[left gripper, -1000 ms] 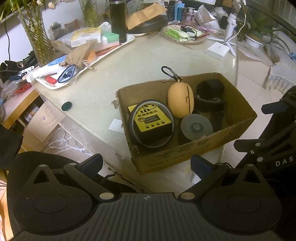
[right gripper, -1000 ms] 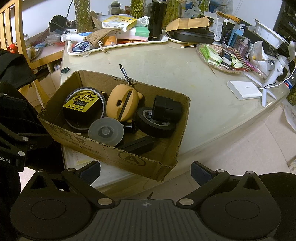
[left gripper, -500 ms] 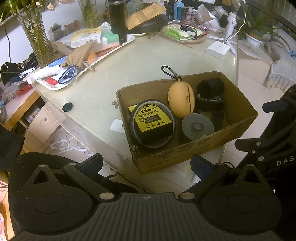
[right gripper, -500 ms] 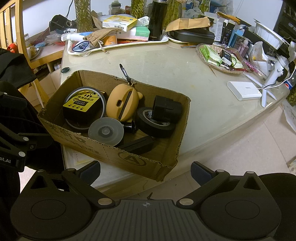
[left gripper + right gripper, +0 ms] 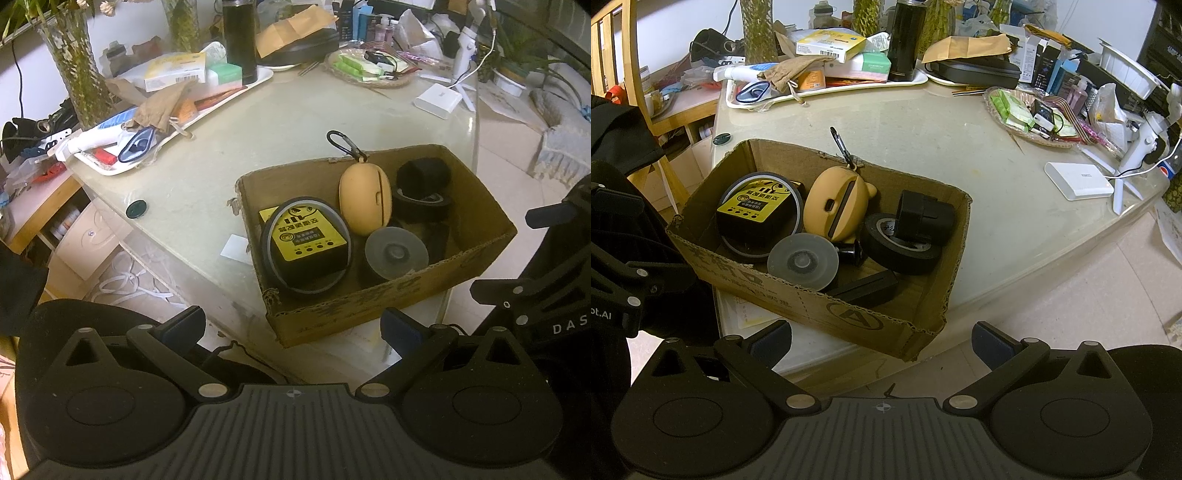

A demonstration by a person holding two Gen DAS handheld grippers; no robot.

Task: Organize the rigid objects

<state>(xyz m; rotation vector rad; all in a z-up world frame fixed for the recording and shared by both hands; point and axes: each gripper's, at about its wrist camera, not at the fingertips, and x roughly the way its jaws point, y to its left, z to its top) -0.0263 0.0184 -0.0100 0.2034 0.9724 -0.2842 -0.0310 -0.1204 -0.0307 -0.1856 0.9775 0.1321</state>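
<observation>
Middle of frame: cardboard box (image 5: pixel 373 314) holds tape roll (image 5: pixel 901 245), orange case (image 5: pixel 365 199) | left gripper (image 5: pixel 291 328), right gripper (image 5: pixel 882 341) both wide apart, holding nothing | grab one thing only

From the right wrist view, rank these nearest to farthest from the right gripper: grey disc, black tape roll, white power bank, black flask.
1. Grey disc, at the box's near wall, left of centre of the right gripper.
2. Black tape roll, further into the box, right side.
3. White power bank, on the table, far right.
4. Black flask, upright on the back tray.
</observation>
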